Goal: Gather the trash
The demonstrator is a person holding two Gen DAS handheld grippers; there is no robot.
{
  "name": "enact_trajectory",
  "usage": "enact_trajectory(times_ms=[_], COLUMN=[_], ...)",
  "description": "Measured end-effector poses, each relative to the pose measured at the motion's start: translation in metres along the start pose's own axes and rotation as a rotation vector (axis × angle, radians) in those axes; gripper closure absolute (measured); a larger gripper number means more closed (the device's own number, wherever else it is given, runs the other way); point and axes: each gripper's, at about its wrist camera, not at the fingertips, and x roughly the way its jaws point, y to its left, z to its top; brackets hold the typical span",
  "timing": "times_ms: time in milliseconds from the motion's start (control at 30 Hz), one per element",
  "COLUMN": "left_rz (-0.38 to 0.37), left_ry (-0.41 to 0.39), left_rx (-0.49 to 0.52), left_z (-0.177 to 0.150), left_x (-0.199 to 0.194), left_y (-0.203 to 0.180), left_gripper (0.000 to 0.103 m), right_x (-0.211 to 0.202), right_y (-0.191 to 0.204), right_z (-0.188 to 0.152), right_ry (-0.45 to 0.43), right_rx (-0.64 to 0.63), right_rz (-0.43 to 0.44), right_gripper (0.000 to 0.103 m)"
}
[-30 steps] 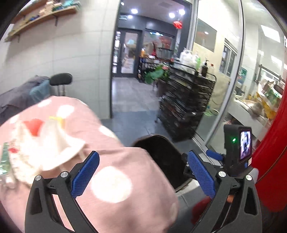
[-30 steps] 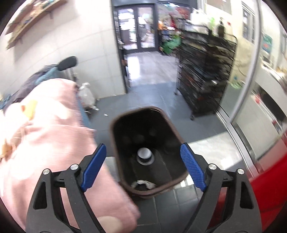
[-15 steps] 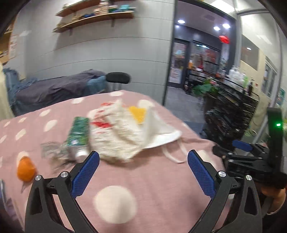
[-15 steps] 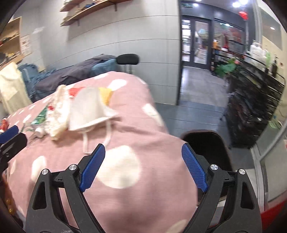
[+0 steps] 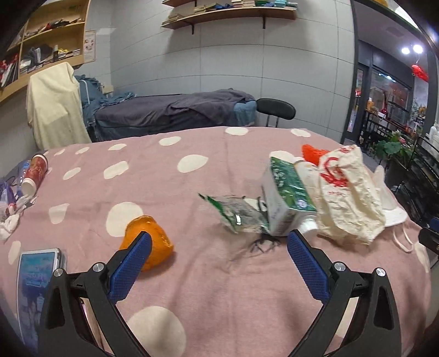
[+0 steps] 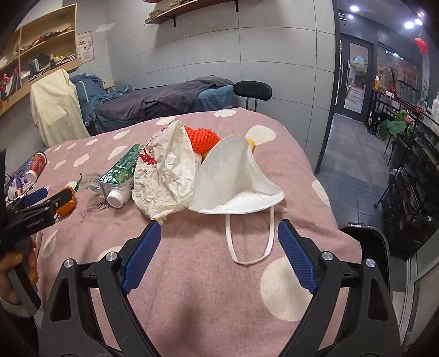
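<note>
Currently both claws spread wide, empty; right gripper low centre, white face mask just above it; left gripper low centre, orange peel touching its left pad, green carton mid-right, crumpled paper bag right, all on pink dotted cloth

A pink polka-dot cloth covers the bench. Behind it a grey-covered bed runs along the tiled wall, with a black chair back at its right end and a cream cloth draped at its left. Wooden shelves hang above. A phone lies near the bench's left edge. Right of the bench, a glass door and a black wire rack stand over a dark tiled floor.
</note>
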Motion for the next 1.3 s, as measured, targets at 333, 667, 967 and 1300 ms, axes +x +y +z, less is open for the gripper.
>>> enact_trajectory(times_ms=[333,667,967,1300], left_rz=[0.045,0.114,0.055,0.013], left_ry=[0.153,0.161,0.159,0.110], left_rx=[-0.007,-0.037,-0.107,-0.142], left_z=[0.009,0.002,0.001,-0.003], left_x=[0.056,0.059,0.056,0.030], left_y=[0.032,0.051,0.056,0.051], left_gripper=[0.006,0.054,0.092,0.094], right_x=[0.008,0.034,0.082,0.087], right_y=[0.004,-0.003,-0.051,-0.074], right_z=[0.001,0.027,0.037,0.028], right_ry=[0.013,0.012,0.140,0.148], right_rx=[-0.013,-0.024,0.117,0.172], right_rz=[-0.006,-0.053,-0.152,-0.132], right_gripper=[0.017,0.017,0.062,0.102])
